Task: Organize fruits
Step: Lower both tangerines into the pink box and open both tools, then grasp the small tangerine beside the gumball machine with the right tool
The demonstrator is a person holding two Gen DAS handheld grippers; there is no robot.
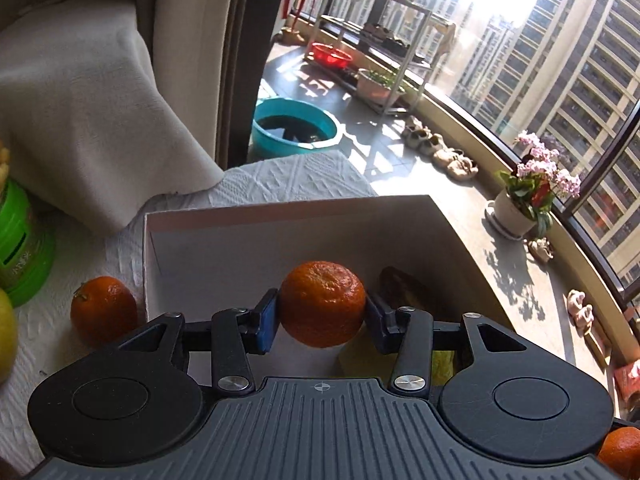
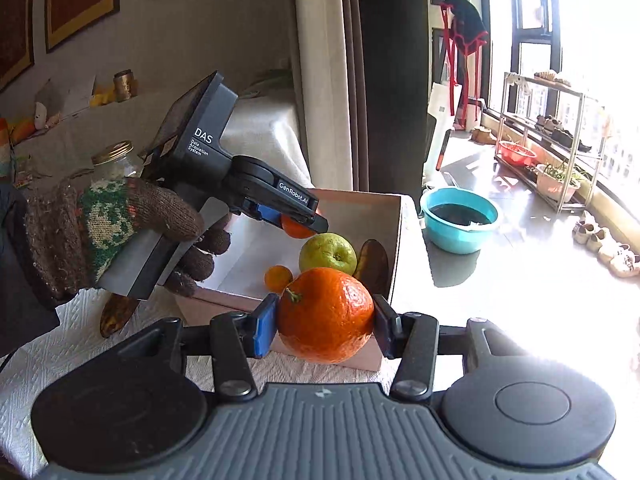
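Left gripper [image 1: 322, 320], nearest in its own view: blue pads [image 1: 267, 322] pressed on both sides of a tangerine [image 1: 322, 304], about half spread, the fruit held above the open white box [image 1: 280, 216]. Right gripper [image 2: 325, 322]: pads clamped on a larger orange [image 2: 326, 314] with a stem stub, held just short of the box's near wall.

Box contents, right wrist view: a green apple [image 2: 328, 254], a small tangerine [image 2: 278, 278] and a dark, overripe banana [image 2: 374, 264] leaning on the far right wall. The left wrist view shows only the banana's dark end and something yellow-green low behind the gripper.

Left wrist view only: a loose orange [image 1: 103, 310] on the worktop [image 1: 280, 176] just left of the box, outside it; a green container [image 1: 20, 256] and a yellow-green fruit at the left edge.

Right wrist view only: the gloved hand [image 2: 104, 232] holding the left gripper over the box, a brown banana [image 2: 116, 314] on the cloth below that hand, a glass jar [image 2: 116, 162] behind.

Both views: teal basin [image 2: 460, 218] on the balcony floor.
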